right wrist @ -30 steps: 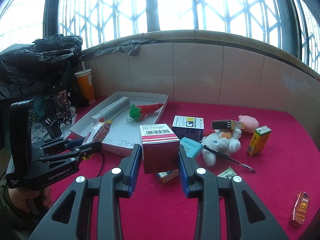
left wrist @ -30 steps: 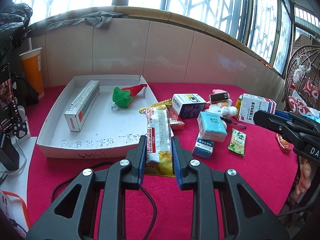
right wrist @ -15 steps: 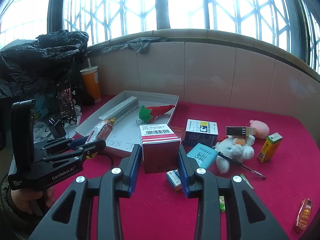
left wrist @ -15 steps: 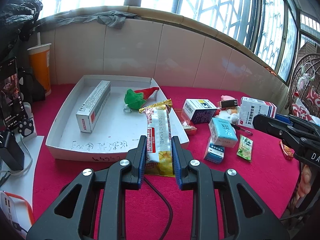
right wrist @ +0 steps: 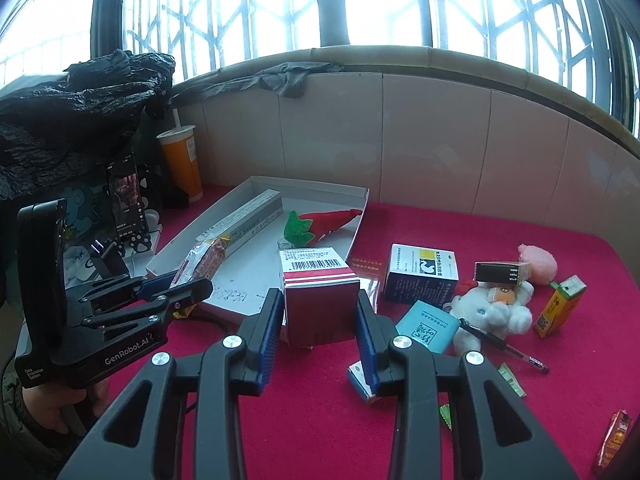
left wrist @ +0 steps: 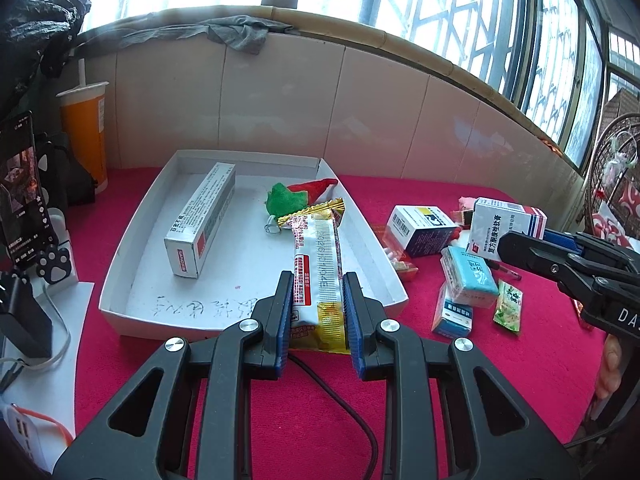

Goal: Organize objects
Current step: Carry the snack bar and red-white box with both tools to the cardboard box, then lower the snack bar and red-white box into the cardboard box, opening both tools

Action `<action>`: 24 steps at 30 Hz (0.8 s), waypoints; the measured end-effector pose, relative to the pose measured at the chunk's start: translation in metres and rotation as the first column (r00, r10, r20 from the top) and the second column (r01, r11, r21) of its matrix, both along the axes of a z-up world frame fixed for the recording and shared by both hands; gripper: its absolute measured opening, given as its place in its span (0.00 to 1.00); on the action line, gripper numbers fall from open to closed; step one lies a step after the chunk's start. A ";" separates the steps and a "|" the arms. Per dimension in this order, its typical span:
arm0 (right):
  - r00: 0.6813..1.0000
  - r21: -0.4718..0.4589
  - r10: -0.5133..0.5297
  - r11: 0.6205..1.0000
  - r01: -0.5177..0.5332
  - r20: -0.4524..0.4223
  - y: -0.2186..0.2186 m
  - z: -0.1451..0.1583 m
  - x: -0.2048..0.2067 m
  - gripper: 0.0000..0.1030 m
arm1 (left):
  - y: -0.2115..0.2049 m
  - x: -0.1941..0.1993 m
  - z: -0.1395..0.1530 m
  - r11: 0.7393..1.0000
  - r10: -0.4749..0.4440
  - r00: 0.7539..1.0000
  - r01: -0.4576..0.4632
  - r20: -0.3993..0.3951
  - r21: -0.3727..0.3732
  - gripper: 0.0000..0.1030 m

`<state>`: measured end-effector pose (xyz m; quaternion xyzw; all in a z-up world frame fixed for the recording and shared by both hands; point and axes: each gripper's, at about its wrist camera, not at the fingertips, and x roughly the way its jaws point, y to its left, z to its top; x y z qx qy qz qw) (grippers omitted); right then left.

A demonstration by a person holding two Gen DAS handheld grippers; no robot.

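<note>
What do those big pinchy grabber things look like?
Both the left gripper and the right gripper are black plastic with triangular cut-outs, round silver bolts and blue ridged pads inside the jaws. White lettering on the left one's body reads GenRobot.AI. A bare hand with a dark sleeve grips its handle.
</note>
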<state>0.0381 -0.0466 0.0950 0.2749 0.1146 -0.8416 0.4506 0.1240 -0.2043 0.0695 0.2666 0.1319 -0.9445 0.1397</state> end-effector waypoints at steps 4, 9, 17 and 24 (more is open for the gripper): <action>1.000 -0.002 -0.004 1.000 0.004 0.009 -0.011 0.001 -0.006 0.34 | -0.008 -0.010 0.004 1.000 0.005 1.000 -0.005 0.002 -0.015 0.23; 1.000 0.002 -0.006 1.000 0.006 0.003 -0.029 0.003 -0.010 0.34 | -0.026 -0.021 0.008 1.000 0.019 1.000 -0.019 0.002 -0.006 0.23; 0.999 0.009 -0.009 1.000 0.009 0.031 -0.056 -0.004 -0.023 0.34 | -0.049 -0.043 0.009 0.999 0.039 0.999 -0.039 0.009 0.014 0.23; 0.998 0.017 -0.026 1.000 0.025 0.054 -0.073 -0.012 -0.036 0.34 | -0.066 -0.058 0.003 0.998 0.062 0.998 -0.062 0.025 0.024 0.23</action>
